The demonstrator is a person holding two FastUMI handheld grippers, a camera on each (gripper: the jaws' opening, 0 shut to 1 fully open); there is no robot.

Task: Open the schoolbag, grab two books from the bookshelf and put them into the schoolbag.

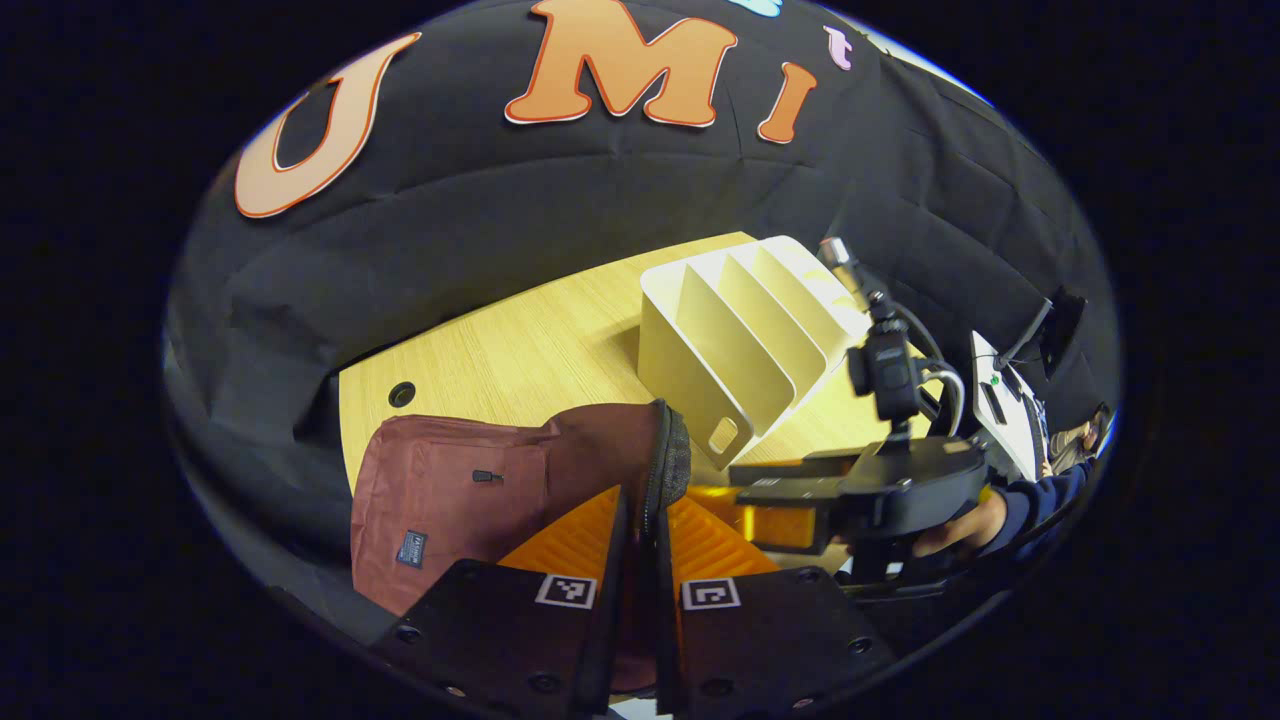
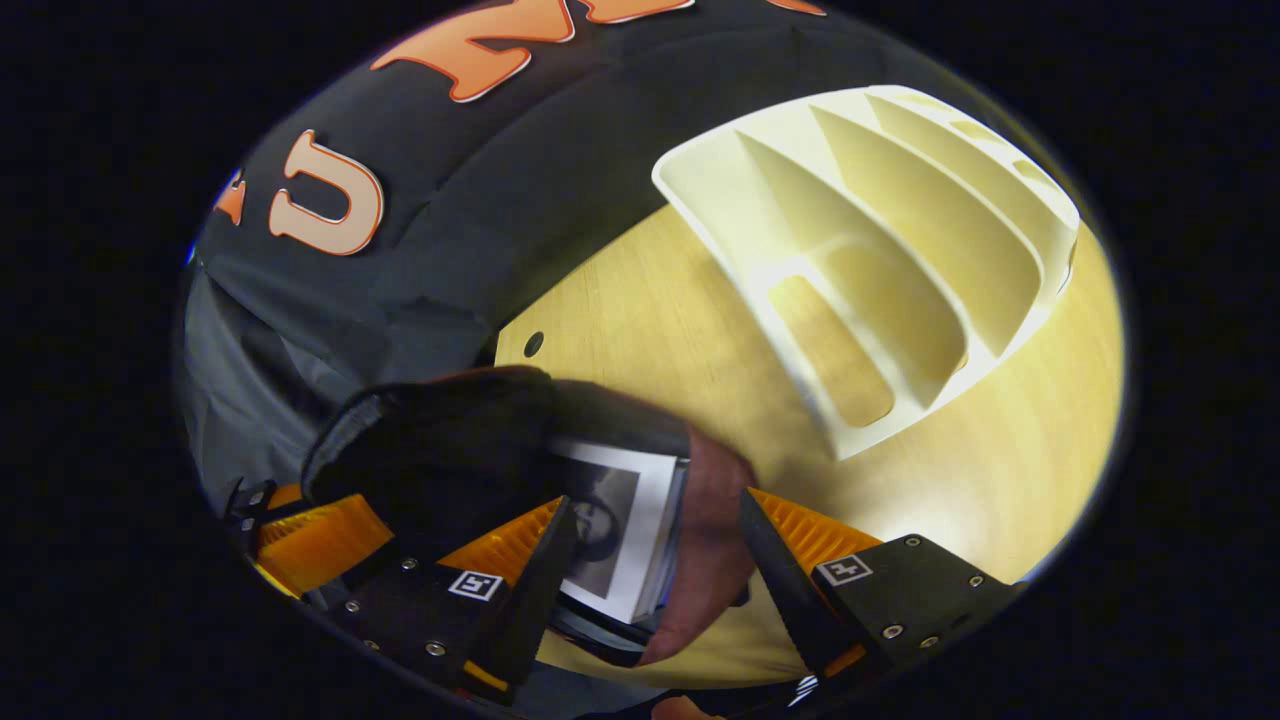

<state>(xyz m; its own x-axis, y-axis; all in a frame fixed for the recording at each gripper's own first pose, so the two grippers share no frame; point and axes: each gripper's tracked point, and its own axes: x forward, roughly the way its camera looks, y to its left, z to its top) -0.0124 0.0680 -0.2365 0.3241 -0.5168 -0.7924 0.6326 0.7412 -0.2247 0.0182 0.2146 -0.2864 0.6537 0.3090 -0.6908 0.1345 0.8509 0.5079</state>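
The maroon schoolbag (image 1: 450, 490) lies on the wooden table (image 1: 520, 350). My left gripper (image 1: 637, 545) is shut on the bag's zippered rim (image 1: 672, 460) and holds it up. In the right gripper view the bag (image 2: 712, 540) gapes open, and a book with a black-and-white cover (image 2: 620, 530) stands inside its mouth. My right gripper (image 2: 655, 545) is open just above that mouth, its jaws spread wider than the book. The white bookshelf (image 1: 740, 340) (image 2: 880, 250) stands behind with bare slots. The right gripper (image 1: 745, 500) also appears beside the bag in the left gripper view.
A hand in a dark blue sleeve (image 1: 960, 525) holds the right gripper. An orange finger of the left gripper (image 2: 300, 540) sits at the bag's left side. A cable hole (image 1: 402, 393) marks the table's far corner. White equipment (image 1: 1005, 410) stands at the right.
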